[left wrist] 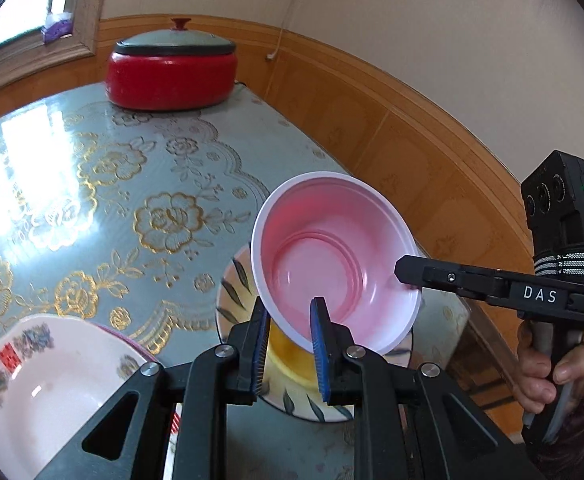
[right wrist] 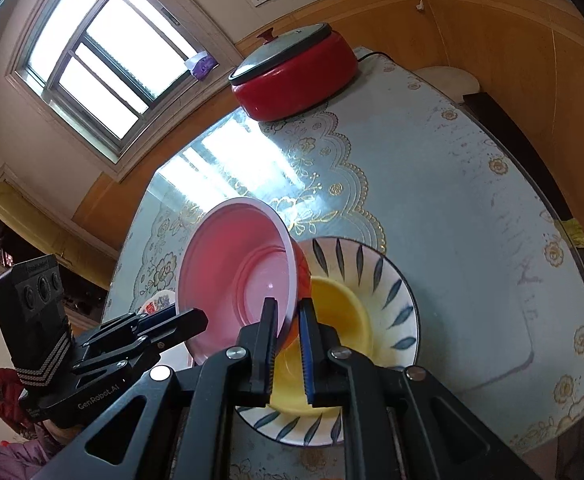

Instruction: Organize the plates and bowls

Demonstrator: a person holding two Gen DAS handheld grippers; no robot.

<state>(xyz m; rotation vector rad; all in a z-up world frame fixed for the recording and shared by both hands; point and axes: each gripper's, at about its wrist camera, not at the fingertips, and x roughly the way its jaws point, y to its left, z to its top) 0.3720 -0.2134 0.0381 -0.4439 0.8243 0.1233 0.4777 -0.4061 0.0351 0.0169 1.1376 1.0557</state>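
Note:
A pink plastic bowl (left wrist: 332,256) is held tilted in the air over a yellow bowl (right wrist: 340,312), which sits in a white plate with dark leaf marks (right wrist: 388,280). My left gripper (left wrist: 290,320) is shut on the bowl's near rim. My right gripper (right wrist: 288,320) is shut on the rim at another place; in the left wrist view its finger (left wrist: 412,272) reaches in from the right. The pink bowl (right wrist: 232,272) hides part of the yellow bowl. The leaf plate (left wrist: 232,292) and yellow bowl (left wrist: 288,360) show below the pink bowl in the left view.
A white floral plate (left wrist: 52,384) lies at the near left on another dish. A red electric pot with a grey lid (left wrist: 172,72) stands at the table's far end. The table (left wrist: 132,184) has a pale blue cloth with gold flowers. A wooden wall panel runs along the right edge.

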